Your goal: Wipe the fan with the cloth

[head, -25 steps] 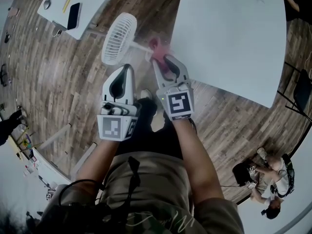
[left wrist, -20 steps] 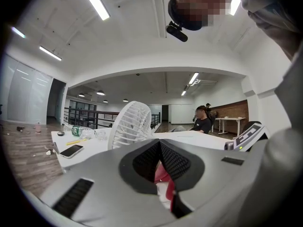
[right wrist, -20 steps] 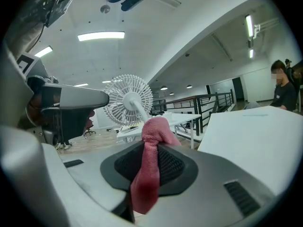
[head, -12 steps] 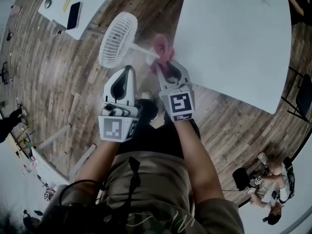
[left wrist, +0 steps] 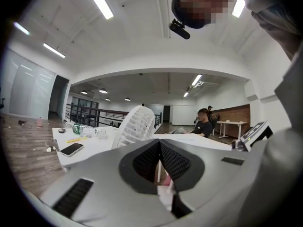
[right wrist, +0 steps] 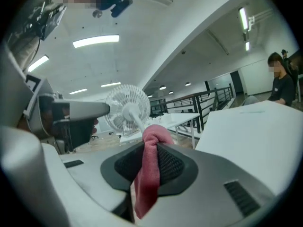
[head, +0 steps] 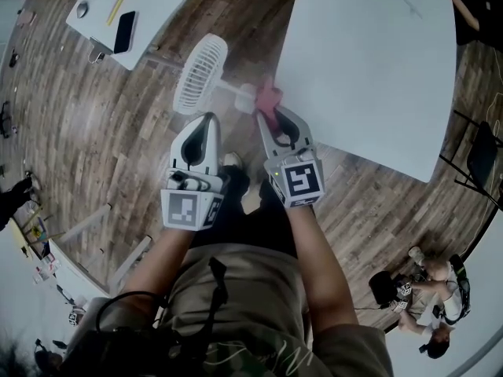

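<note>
Cloth (head: 269, 98) now lower beside fan (head: 201, 73), pinched in right claw (right wrist: 151, 146); left claw (left wrist: 159, 145) closed, empty, per left gripper view

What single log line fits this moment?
left gripper: shut, empty | right gripper: shut on pink cloth | pink cloth: close to fan stem, contact unclear

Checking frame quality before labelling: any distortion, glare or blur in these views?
Head view: heavy barrel distortion, the wooden floor planks bow; the white table reads flat, almost textureless. Left gripper view: fisheye with black corners, ceiling strip lights blown out. Right gripper view: same vignette and light glare; pink cloth and fan both legible.
</note>
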